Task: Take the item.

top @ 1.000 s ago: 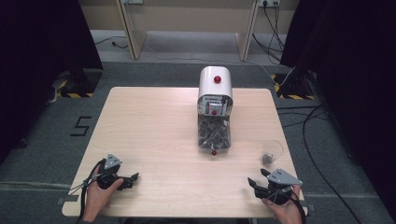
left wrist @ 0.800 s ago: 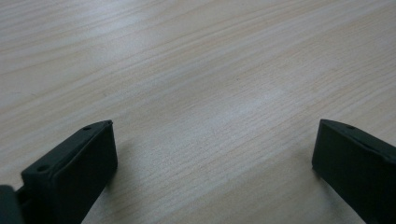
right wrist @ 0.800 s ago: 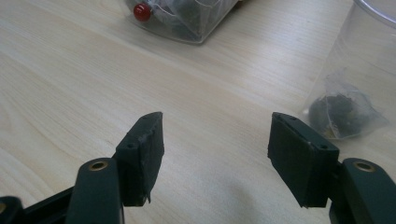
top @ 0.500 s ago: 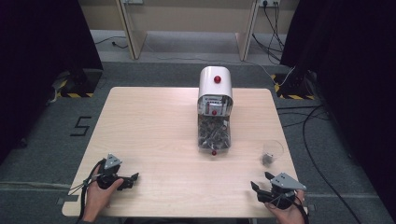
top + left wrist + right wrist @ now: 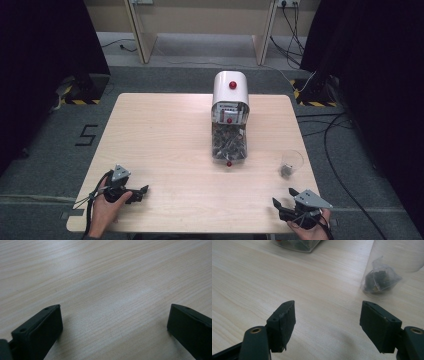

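Observation:
A white dispenser [image 5: 230, 92] with a red knob stands at the middle back of the table, and its clear bin [image 5: 229, 144] is full of dark pieces. A clear plastic cup [image 5: 291, 163] stands at the right with a small bag of dark bits [image 5: 381, 281] inside. My right gripper [image 5: 283, 198] rests near the front right corner, short of the cup [image 5: 392, 262]. It is open, its jaws have just been opening wider, and nothing is between them [image 5: 328, 312]. My left gripper [image 5: 141, 194] lies at the front left, open over bare wood [image 5: 113, 317].
The light wooden table [image 5: 160, 140] has its front edge just below both hands. The bin's corner [image 5: 297, 243] shows beyond the right gripper's jaws. Cables run over the grey floor to the right of the table [image 5: 340, 150].
My right gripper has slid a little toward the table's front edge and its jaws stand wider apart. The left hand and gripper have stayed where they were.

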`<state>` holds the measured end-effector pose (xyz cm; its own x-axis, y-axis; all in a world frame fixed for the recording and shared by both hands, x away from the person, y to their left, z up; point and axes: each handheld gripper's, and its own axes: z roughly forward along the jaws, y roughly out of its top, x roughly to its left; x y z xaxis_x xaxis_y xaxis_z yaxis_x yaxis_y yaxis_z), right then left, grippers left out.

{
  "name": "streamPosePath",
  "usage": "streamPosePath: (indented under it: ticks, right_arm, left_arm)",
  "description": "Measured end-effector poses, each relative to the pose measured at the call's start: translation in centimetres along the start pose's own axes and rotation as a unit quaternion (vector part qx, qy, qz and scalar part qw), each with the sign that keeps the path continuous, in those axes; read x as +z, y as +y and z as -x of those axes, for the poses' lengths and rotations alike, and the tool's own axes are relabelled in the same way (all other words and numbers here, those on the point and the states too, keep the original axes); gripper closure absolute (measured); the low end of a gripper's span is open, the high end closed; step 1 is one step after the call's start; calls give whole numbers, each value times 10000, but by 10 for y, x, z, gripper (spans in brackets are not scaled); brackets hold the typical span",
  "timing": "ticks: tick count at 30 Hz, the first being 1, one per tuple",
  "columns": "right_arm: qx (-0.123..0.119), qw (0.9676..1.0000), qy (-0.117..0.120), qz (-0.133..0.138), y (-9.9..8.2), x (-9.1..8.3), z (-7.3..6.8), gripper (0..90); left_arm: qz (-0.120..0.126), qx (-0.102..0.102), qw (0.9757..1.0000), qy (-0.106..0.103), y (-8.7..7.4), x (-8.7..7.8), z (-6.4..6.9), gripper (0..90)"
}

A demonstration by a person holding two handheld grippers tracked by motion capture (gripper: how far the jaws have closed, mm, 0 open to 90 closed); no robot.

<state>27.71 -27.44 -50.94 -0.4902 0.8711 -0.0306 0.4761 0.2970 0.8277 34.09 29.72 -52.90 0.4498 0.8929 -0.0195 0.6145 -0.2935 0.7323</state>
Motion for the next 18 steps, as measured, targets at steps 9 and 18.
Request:
streamPosePath:
  ticks: [9,18]
  right_arm:
    - [67,10000,-68,-19,-7,-3,1,262]
    - [50,9999,-147,37,-13,-7,1,229]
  left_arm:
    - [-1,1,10000,0,0,0,0,0]
    - [-1,1,10000,0,0,0,0,0]
